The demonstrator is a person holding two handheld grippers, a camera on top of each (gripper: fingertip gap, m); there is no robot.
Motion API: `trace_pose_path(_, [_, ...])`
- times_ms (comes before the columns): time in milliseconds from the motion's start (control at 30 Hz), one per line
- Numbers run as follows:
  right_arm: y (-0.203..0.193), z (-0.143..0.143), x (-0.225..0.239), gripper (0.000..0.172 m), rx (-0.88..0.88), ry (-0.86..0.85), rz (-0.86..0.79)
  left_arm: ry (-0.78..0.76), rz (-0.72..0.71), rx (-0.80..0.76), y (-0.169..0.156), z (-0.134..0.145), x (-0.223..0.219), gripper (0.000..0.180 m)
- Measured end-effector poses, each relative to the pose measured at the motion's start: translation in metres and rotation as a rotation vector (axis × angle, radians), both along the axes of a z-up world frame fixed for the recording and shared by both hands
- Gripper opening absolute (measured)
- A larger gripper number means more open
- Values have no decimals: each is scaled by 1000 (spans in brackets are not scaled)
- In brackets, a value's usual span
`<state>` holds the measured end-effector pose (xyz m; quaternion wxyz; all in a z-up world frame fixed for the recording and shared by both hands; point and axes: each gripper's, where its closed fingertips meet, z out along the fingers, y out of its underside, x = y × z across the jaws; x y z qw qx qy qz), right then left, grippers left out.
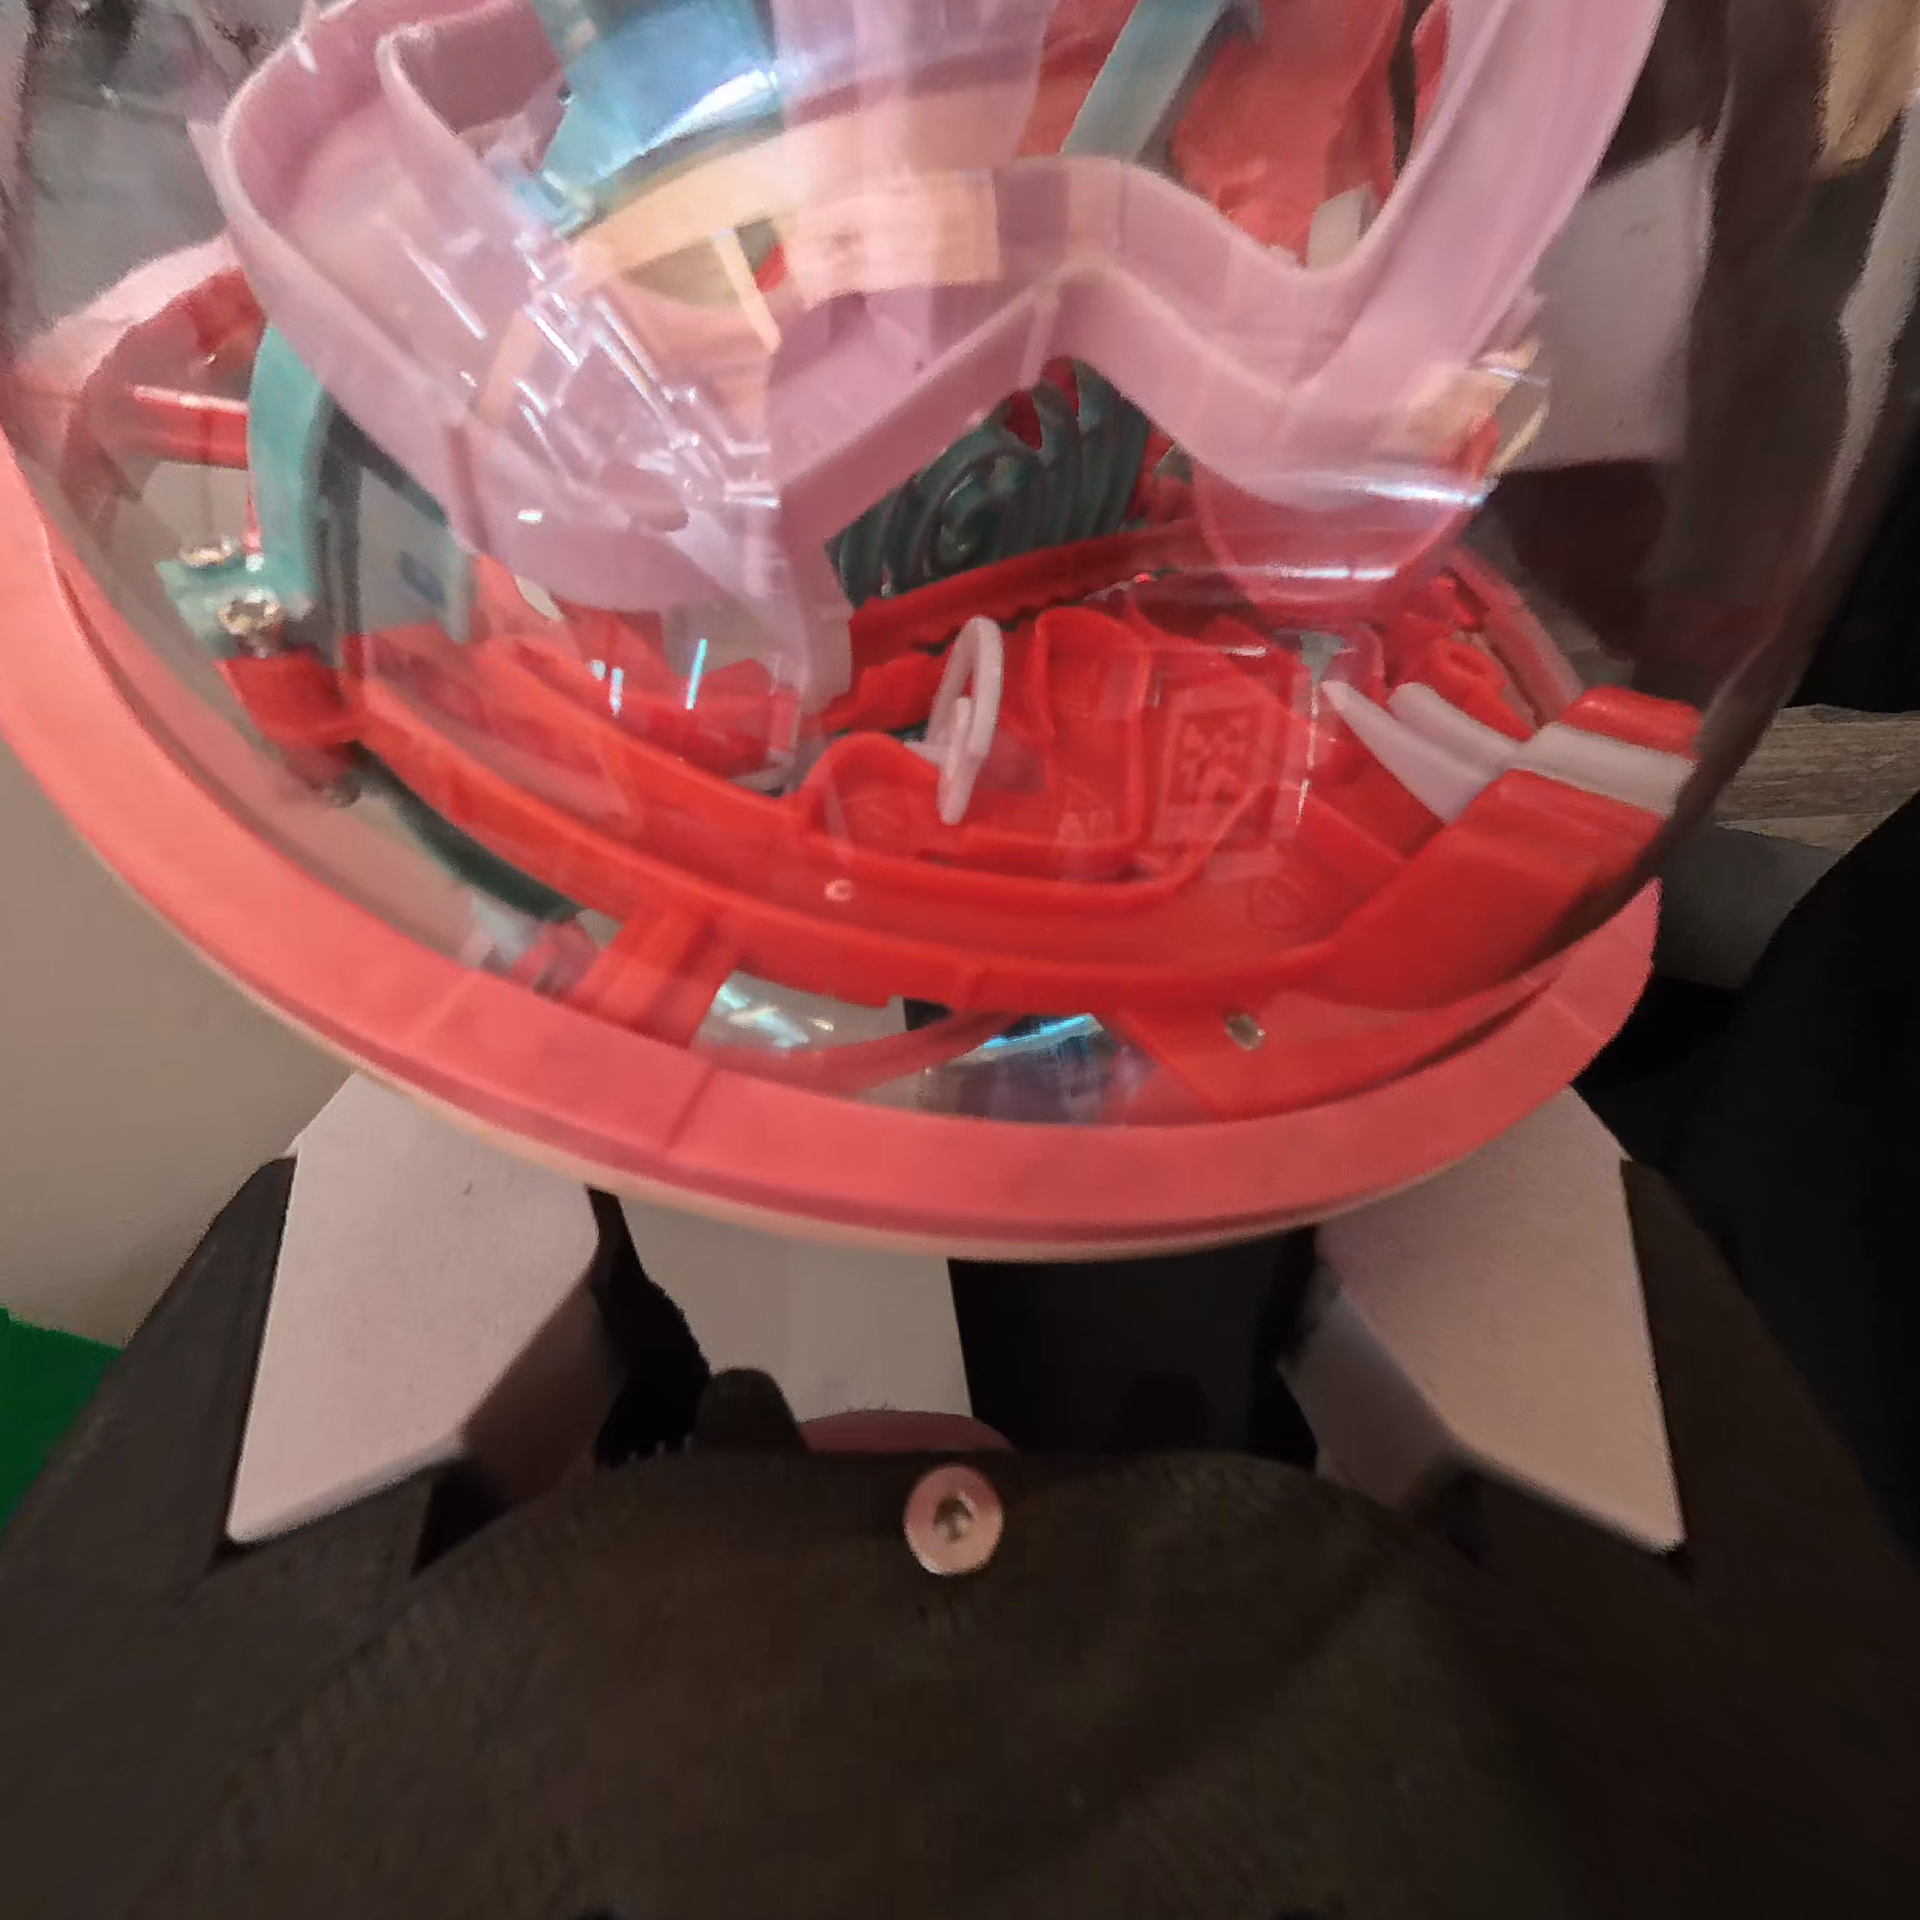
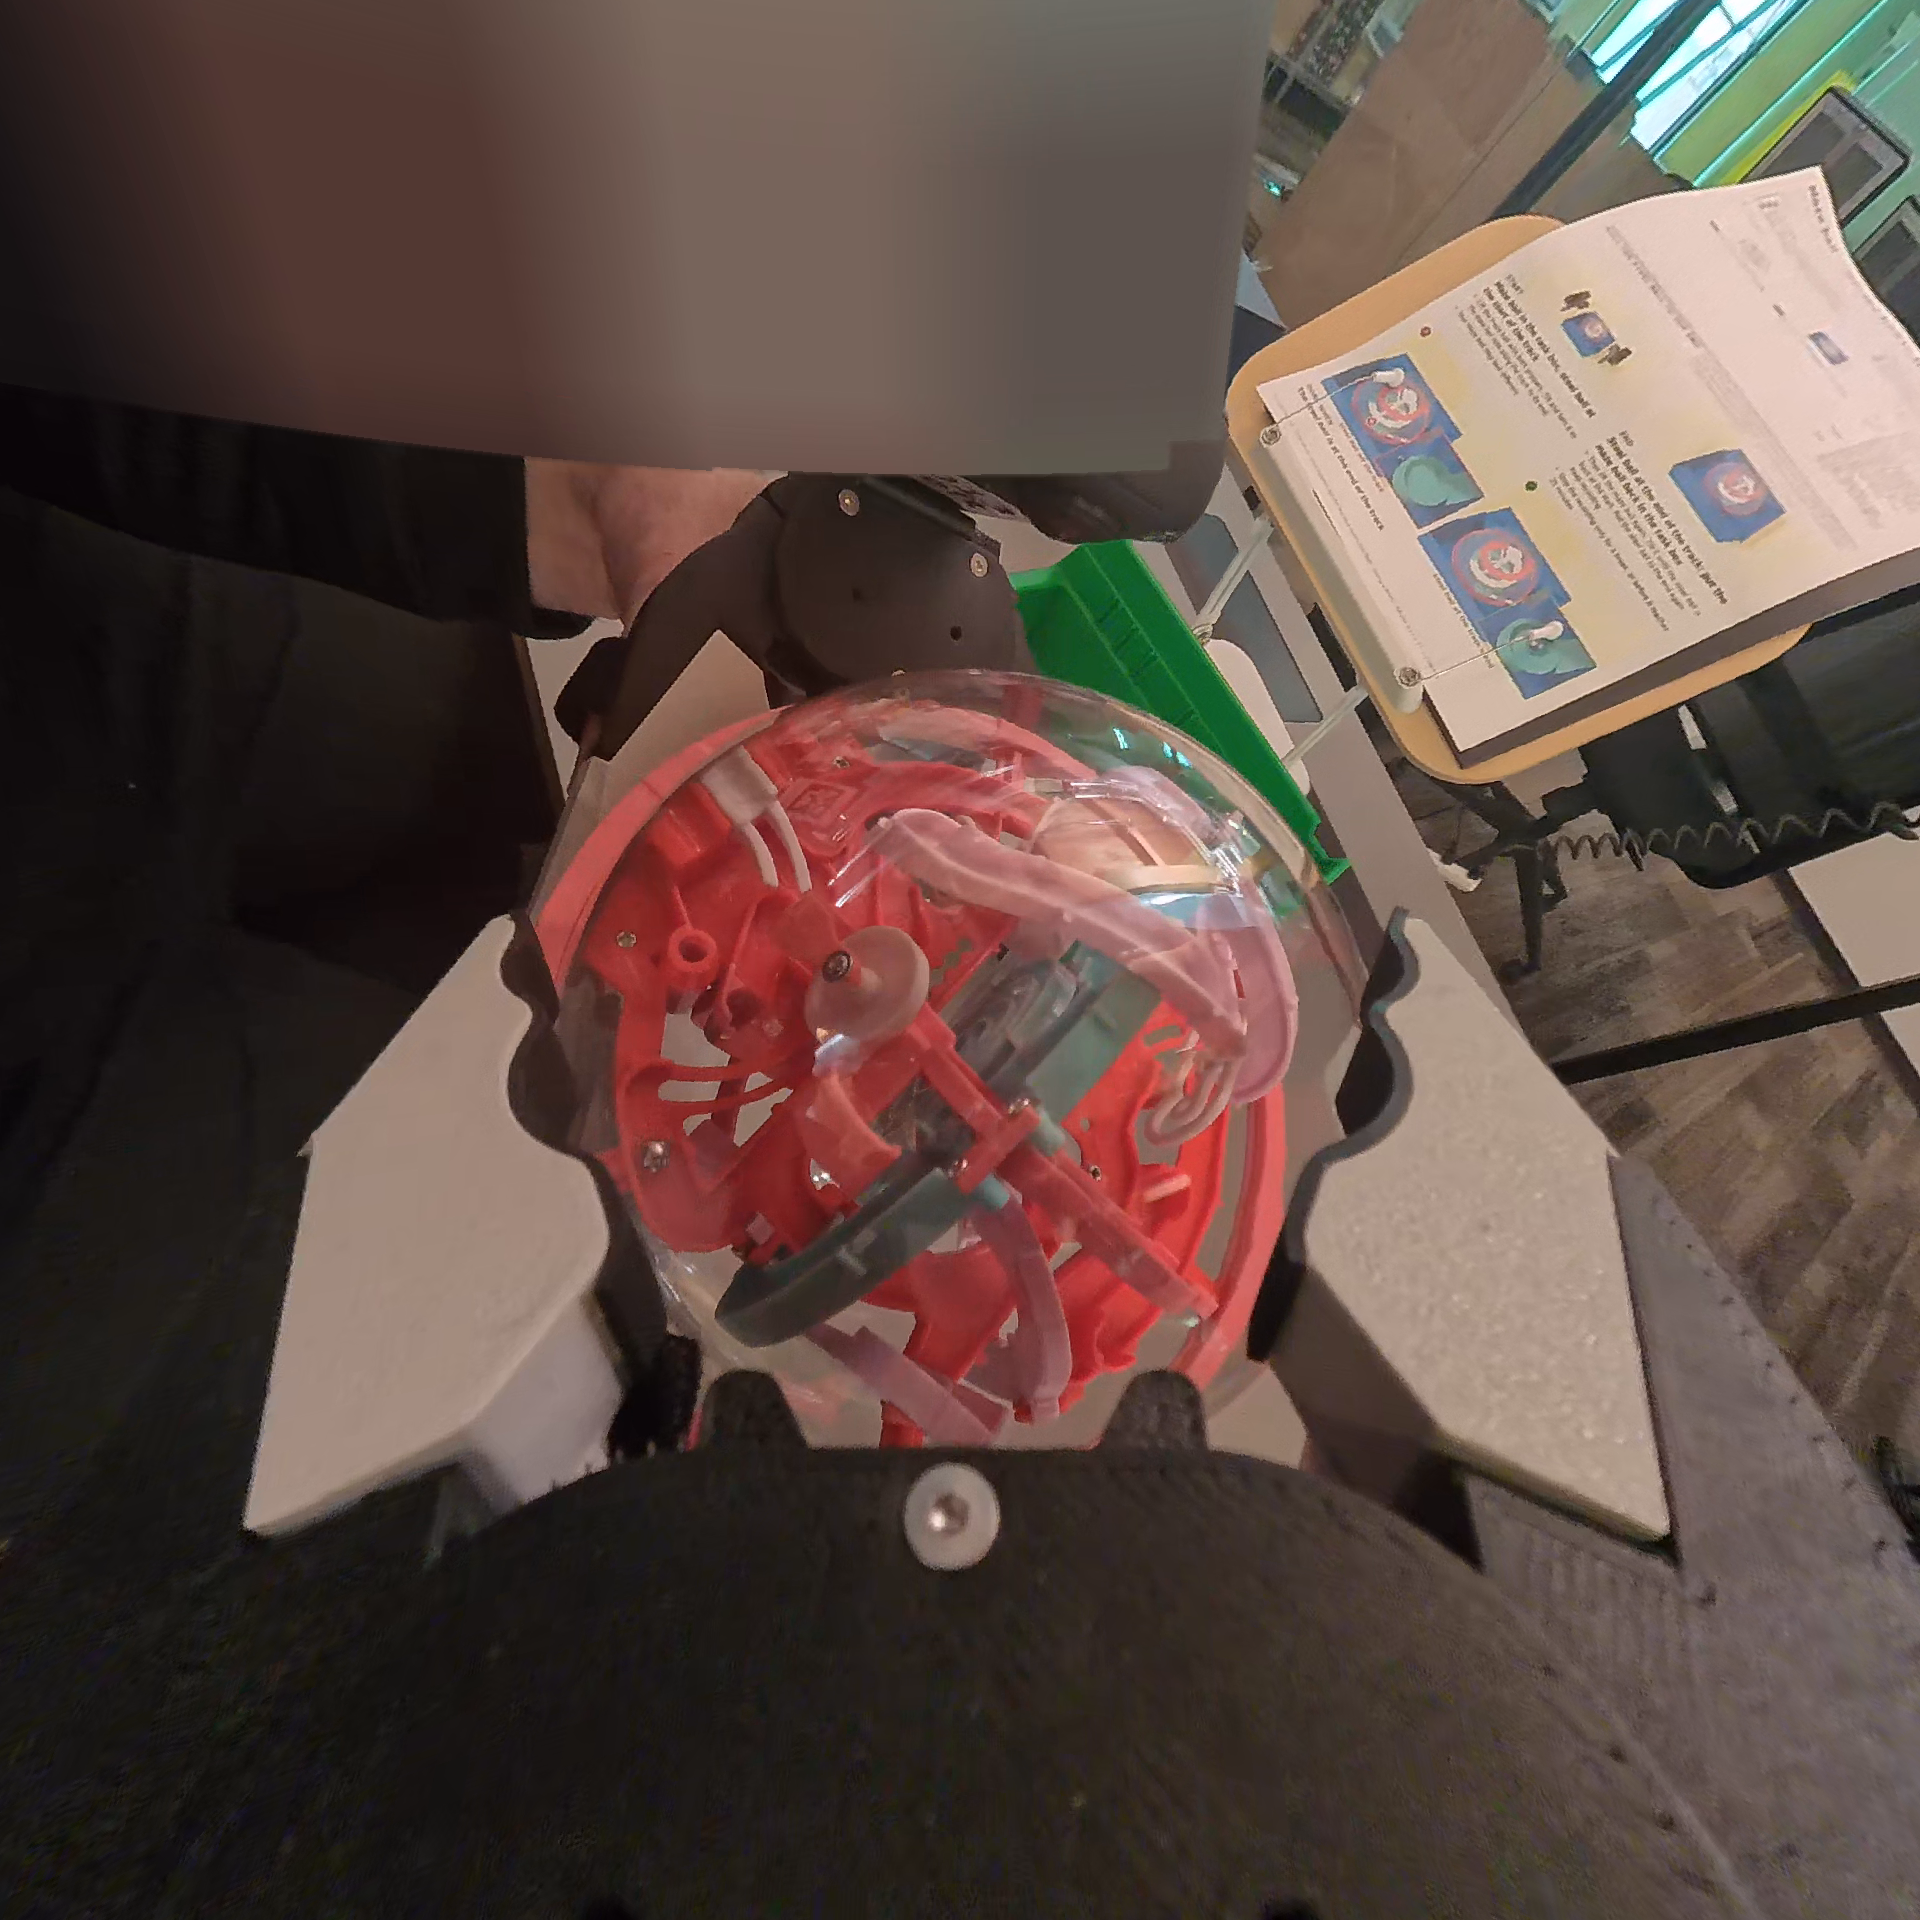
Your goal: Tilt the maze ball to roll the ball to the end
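A: Up at two o'clock in the right wrist view, a printed sheet (image 2: 1621, 447) with small coloured pictures lies on a tan board (image 2: 1288, 343), pinned by a thin wire.

B: And at one o'clock of centre, a green plastic crate (image 2: 1143, 644), tilted, just beside a grey table edge (image 2: 1382, 831).

A: Three o'clock now: a coiled black cable (image 2: 1714, 831) strung above the patterned floor (image 2: 1714, 1091).

B: Left wrist view, eight o'clock: a green patch (image 1: 42, 1392), too blurred to name.

I see the maze ball (image 2: 935, 1049) w/ red tracks wedged between my right gripper (image 2: 956, 1039) fingers, pads pressing at 9 and 3 o'clock. Left gripper (image 2: 862, 592) at 12. Printed sheet (image 2: 1621, 447) at 2, green bin (image 2: 1153, 665) beside it.
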<state>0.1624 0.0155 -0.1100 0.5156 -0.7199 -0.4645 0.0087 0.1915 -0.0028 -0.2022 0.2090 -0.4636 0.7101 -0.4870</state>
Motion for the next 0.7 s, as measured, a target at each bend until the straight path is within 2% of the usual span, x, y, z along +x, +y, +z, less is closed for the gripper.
trace_pose_path(367, [0, -4, 2, 149, -69, 79, -6, 39, -16, -92, -7, -3, -4, 150])
trace_pose_path(700, [-1, -7, 1, 149, -103, 84, -18, 50, -33, -129, -12, -4, -6, 150])
